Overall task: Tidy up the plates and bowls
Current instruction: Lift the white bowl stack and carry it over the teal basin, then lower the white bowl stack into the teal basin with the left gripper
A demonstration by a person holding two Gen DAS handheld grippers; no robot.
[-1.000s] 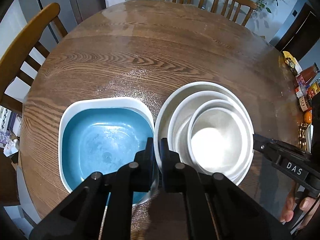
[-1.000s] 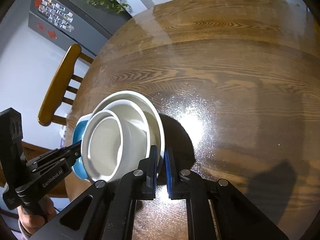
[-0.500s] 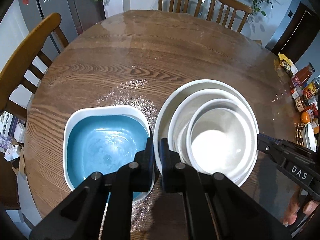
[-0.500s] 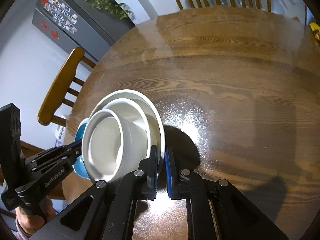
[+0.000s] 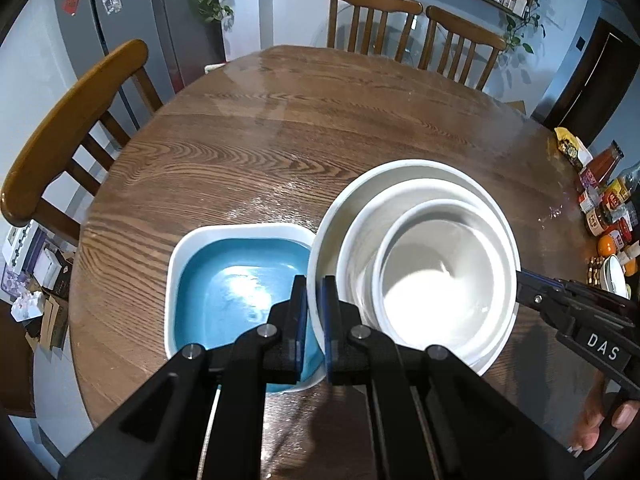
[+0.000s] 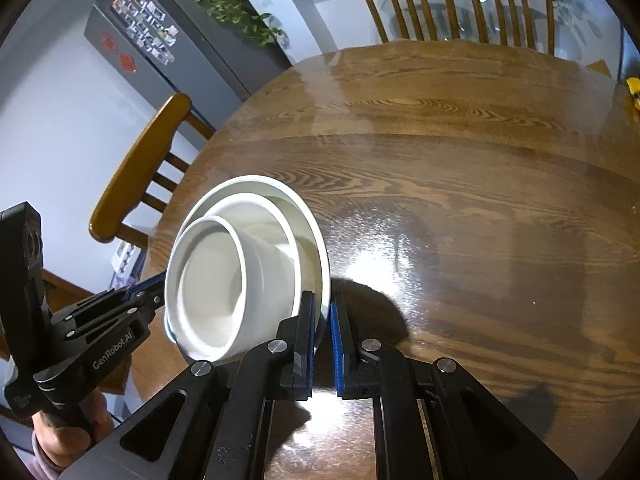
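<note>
We see both views evenly lit and sharp, with no motion blur. Light falls from overhead: it throws a bright patch of glare on the wooden table (image 6: 460, 208) near the right gripper (image 6: 322, 344) and a paler sheen across the table's far side. The stack of white bowls (image 6: 240, 268) casts a dark shadow to its right, and the innermost bowl is nearly washed out in the left view. The blue dish (image 5: 240, 280) carries a white reflection. Fisheye bending curves the chairs (image 5: 72, 128) and walls, and black corners frame each picture.
</note>
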